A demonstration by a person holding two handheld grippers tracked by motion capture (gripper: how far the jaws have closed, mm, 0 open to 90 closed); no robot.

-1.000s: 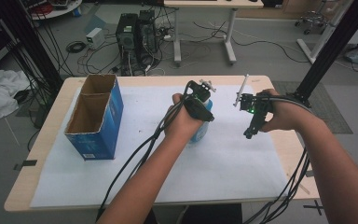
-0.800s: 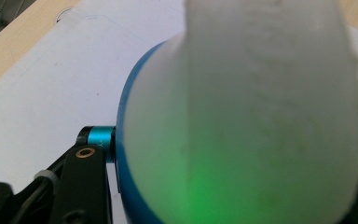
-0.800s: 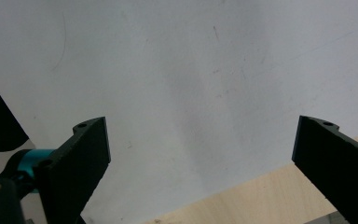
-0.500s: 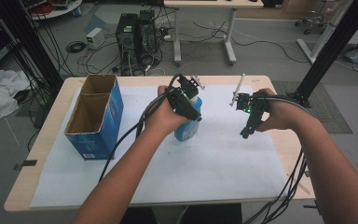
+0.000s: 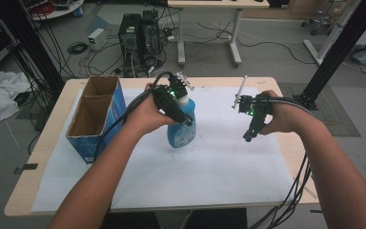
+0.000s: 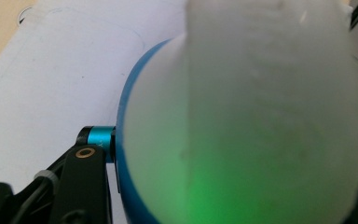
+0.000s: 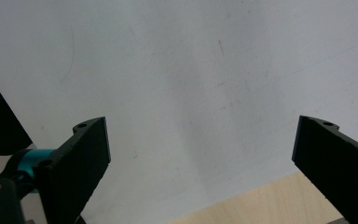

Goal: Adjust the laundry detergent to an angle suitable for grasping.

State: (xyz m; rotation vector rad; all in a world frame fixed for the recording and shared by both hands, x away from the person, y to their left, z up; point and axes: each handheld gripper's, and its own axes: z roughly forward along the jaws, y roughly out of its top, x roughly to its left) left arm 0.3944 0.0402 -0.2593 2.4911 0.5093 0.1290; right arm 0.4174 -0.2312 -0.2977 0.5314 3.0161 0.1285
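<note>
One bottle (image 5: 181, 125), blue body, white top, upright at frame centre. Left gripper (image 5: 175, 102) clamped on its neck. Right gripper (image 5: 249, 136) spread wide, empty. One box (image 5: 95, 119), left.

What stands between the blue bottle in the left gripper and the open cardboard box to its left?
Nothing visible does. The left gripper is shut on the blue bottle, and only bare white paper on the table lies between it and the cardboard box, whose two top compartments are open. The right gripper hangs open off to the other side.
</note>
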